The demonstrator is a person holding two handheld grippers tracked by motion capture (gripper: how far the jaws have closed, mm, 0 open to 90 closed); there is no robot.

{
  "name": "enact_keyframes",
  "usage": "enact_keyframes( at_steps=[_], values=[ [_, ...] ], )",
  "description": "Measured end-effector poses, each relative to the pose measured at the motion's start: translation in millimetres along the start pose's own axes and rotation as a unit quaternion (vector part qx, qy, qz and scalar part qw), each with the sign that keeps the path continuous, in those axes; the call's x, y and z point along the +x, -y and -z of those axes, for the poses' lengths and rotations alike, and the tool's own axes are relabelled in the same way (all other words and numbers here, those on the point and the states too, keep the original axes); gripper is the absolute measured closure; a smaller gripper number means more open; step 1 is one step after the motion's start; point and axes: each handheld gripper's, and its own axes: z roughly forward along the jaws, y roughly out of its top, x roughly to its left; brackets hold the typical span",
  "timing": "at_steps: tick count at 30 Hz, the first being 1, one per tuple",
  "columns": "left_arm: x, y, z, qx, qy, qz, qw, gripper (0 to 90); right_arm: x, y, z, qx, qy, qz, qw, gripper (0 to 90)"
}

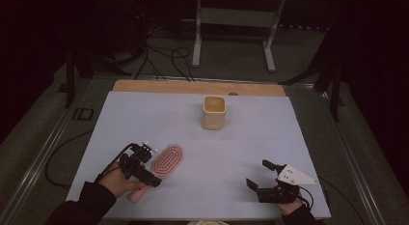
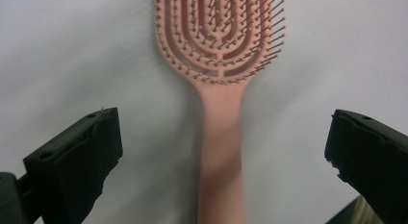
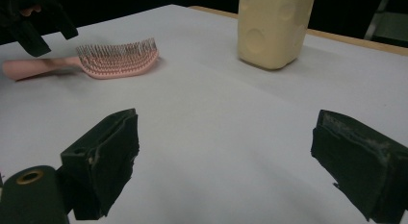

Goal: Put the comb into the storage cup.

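A pale tabletop (image 1: 193, 133), seen from the high view, carries a pink hairbrush (image 1: 166, 161) near its front left and a cream, square-mouthed container (image 1: 213, 112) standing upright toward the far centre, well apart from the brush. The hairbrush lies flat, bristles up, its oval head pointing away from the person and its handle running back toward the front edge. The left claw (image 1: 147, 174), held in the person's left hand (image 1: 118, 182), sits over the handle end of the brush; in the left gripper view its two black jaws stand wide apart on either side of the handle of the hairbrush (image 2: 221, 152), touching neither side and holding nothing. The right claw (image 1: 259, 179) hovers near the front right of the tabletop, well apart from both objects, with the grey three-cornered plate (image 1: 294, 175) on top; its jaws are likewise spread wide and empty, as the right gripper view confirms. That view also shows the hairbrush (image 3: 115, 60) lying at upper left and the container (image 3: 273, 29) at upper centre, its side marked with shallow round dimples. A wooden strip (image 1: 197, 87) borders the far edge of the tabletop.
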Motion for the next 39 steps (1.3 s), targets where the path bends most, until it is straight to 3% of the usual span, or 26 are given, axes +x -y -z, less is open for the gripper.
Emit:
enact_keyframes(
  at_steps=[5,11,24,29,34,39],
  values=[
    [0.3,-3.1,-5.5,0.014,0.001,-0.001,0.9999,4.1,0.0,0.1,-0.1,0.000,0.000,-0.001,1.0000,9.0],
    [-1.0,-4.2,-9.9,0.015,-0.002,0.002,0.9999,23.1,0.0,0.0,0.3,0.001,0.002,-0.001,1.0000,9.0],
    [-4.7,-5.8,-18.3,0.029,-0.024,-0.011,0.9992,49.0,-0.4,0.2,0.3,0.001,0.002,-0.001,1.0000,9.0],
    [-5.5,-6.3,-20.2,0.031,-0.012,-0.016,0.9993,60.3,-0.1,0.0,0.4,0.001,0.002,-0.001,1.0000,9.0],
    [-4.6,-5.7,-22.2,0.038,-0.016,-0.016,0.9990,67.7,-0.2,0.0,0.5,0.001,0.002,-0.002,1.0000,9.0],
    [-2.4,-5.2,-25.0,0.045,-0.003,-0.007,0.9990,69.2,0.0,0.0,0.3,0.002,0.003,-0.001,1.0000,9.0]
  ],
)
